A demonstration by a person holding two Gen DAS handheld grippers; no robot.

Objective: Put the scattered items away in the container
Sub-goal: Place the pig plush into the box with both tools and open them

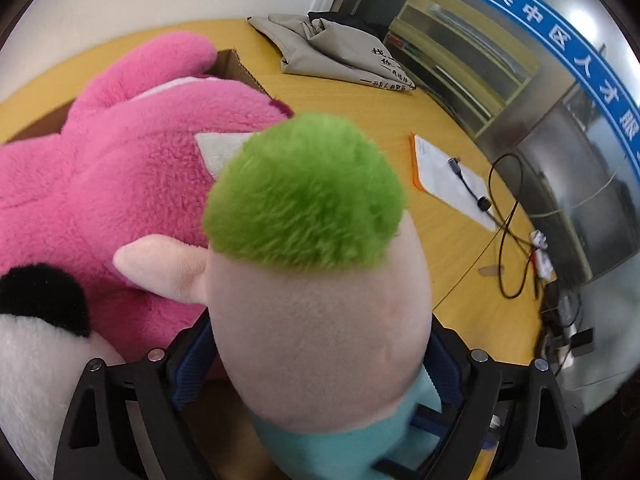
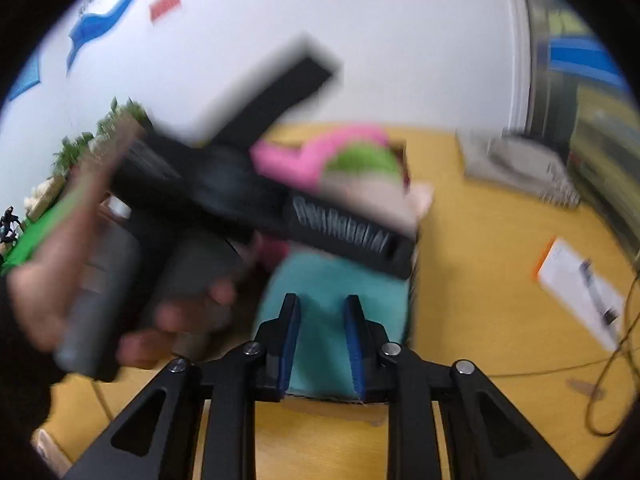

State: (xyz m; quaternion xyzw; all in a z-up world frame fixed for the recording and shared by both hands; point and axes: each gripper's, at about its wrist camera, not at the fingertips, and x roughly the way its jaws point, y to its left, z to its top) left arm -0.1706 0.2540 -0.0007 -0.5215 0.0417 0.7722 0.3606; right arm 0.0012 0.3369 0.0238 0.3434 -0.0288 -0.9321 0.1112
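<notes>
My left gripper (image 1: 320, 364) is shut on a plush doll (image 1: 320, 300) with green hair, a pale head and a teal body, held over a cardboard box (image 1: 236, 68). A big pink plush (image 1: 120, 184) and a black-and-white plush (image 1: 36, 352) lie in the box. In the blurred right wrist view, my right gripper (image 2: 323, 312) is open and empty just in front of the doll's teal body (image 2: 332, 280). The left gripper's body (image 2: 248, 200) and the hand holding it cross that view above the box.
The box stands on a yellow wooden table (image 1: 360, 108). A folded grey bag (image 1: 332, 52) lies at the back. A white paper with an orange edge (image 1: 448, 176), black cables (image 1: 508, 220) and small parts lie to the right. A steel cabinet stands beyond.
</notes>
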